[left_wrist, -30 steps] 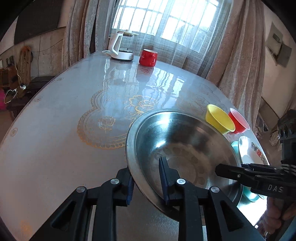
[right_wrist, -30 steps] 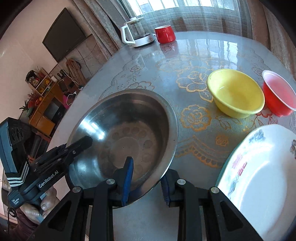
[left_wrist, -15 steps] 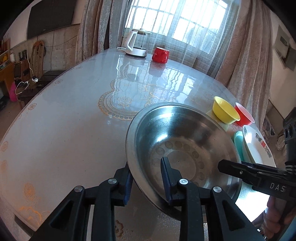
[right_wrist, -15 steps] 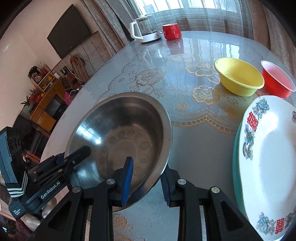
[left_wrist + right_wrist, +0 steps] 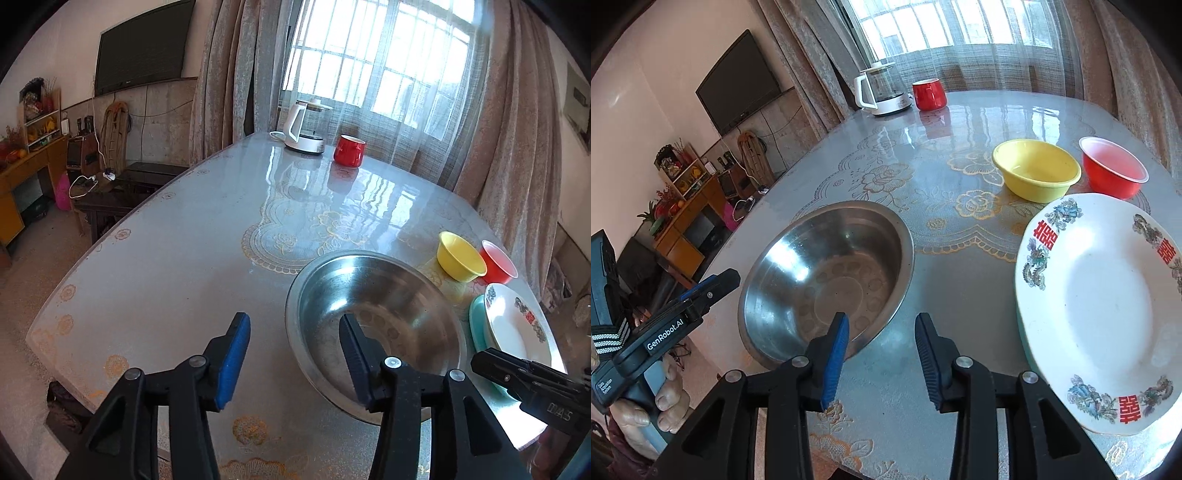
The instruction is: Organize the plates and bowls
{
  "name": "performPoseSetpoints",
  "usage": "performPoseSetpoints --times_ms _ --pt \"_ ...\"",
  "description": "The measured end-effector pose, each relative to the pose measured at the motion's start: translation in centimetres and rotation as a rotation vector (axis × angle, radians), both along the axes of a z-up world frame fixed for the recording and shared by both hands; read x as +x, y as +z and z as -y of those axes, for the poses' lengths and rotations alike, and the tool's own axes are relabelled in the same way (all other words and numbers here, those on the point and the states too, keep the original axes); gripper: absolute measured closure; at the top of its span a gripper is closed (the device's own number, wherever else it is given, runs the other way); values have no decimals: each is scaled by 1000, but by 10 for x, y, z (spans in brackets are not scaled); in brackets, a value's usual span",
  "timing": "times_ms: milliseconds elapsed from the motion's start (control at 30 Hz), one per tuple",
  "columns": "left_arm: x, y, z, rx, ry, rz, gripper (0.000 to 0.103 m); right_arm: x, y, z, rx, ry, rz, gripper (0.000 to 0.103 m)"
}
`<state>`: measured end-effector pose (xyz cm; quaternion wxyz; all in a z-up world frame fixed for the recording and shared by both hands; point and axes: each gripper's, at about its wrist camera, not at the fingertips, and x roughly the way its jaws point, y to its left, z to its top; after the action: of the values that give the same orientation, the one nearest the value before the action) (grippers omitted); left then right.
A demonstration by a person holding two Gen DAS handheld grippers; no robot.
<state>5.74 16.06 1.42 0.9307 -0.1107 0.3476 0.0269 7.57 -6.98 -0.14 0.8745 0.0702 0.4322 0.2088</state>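
A large steel bowl [image 5: 376,314] [image 5: 827,277] rests on the table near its front edge. My left gripper [image 5: 293,338] is open, its right finger over the bowl's rim, gripping nothing. My right gripper [image 5: 881,338] is open at the bowl's near right rim, also empty. A white patterned plate [image 5: 1108,302] [image 5: 515,325] lies stacked on a teal plate [image 5: 476,321] at the right. A yellow bowl [image 5: 1036,170] [image 5: 460,256] and a red bowl [image 5: 1113,171] [image 5: 498,262] stand behind them.
A white kettle [image 5: 304,127] [image 5: 881,92] and a red mug [image 5: 349,149] [image 5: 929,94] stand at the table's far end by the curtained window. The glossy table [image 5: 184,258] has its front edge just below my grippers. Furniture stands left of the table.
Both grippers have opened and let go of the steel bowl, which now sits on the table. Both grippers have drawn back a little toward the front edge.
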Motion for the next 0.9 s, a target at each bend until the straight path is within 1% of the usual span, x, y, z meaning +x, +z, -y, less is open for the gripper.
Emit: performPoseSetpoints --times_ms 133,300,433,600,733,900 --pt "-8 11 22 13 -63 18 52 -8 10 12 18 -27 24 65" --pt "-14 20 52 15 -137 34 52 -14 14 29 39 -88 18 65" --pt "-12 27 71 12 -176 41 52 -19 15 42 40 -130 5 65" --pt "-9 28 86 5 -203 31 52 -21 17 57 47 -167 14 65" --pt "-5 26 91 -3 -221 12 52 -21 14 65 65 -176 -2 65" --pt "2 21 98 -6 -232 -11 52 -19 17 77 62 -190 7 65"
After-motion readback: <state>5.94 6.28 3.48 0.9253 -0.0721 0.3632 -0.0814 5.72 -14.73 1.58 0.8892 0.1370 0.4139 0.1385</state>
